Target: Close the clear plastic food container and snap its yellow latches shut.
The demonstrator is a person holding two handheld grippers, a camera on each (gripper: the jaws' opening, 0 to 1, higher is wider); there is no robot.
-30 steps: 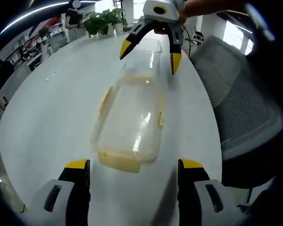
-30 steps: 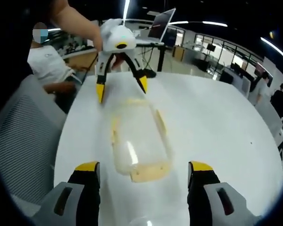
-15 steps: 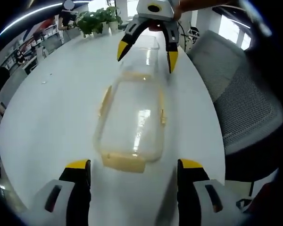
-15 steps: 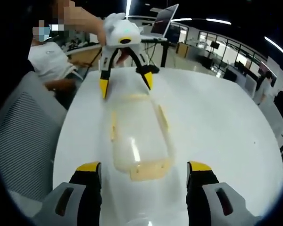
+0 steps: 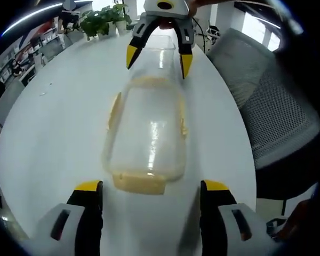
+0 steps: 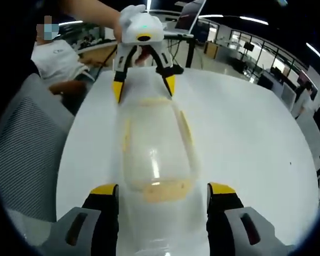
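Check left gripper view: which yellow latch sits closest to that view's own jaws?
The end latch on the container's short side, lying just ahead of the left gripper. The two side latches run along the long edges farther out.

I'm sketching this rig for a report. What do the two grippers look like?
Both match. The left gripper has grey jaws with dark slots and yellow tips. The right gripper, seen head-on, has a white body with a round lens and slim black curved jaws ending in yellow tips. No cables or sleeves are clear.
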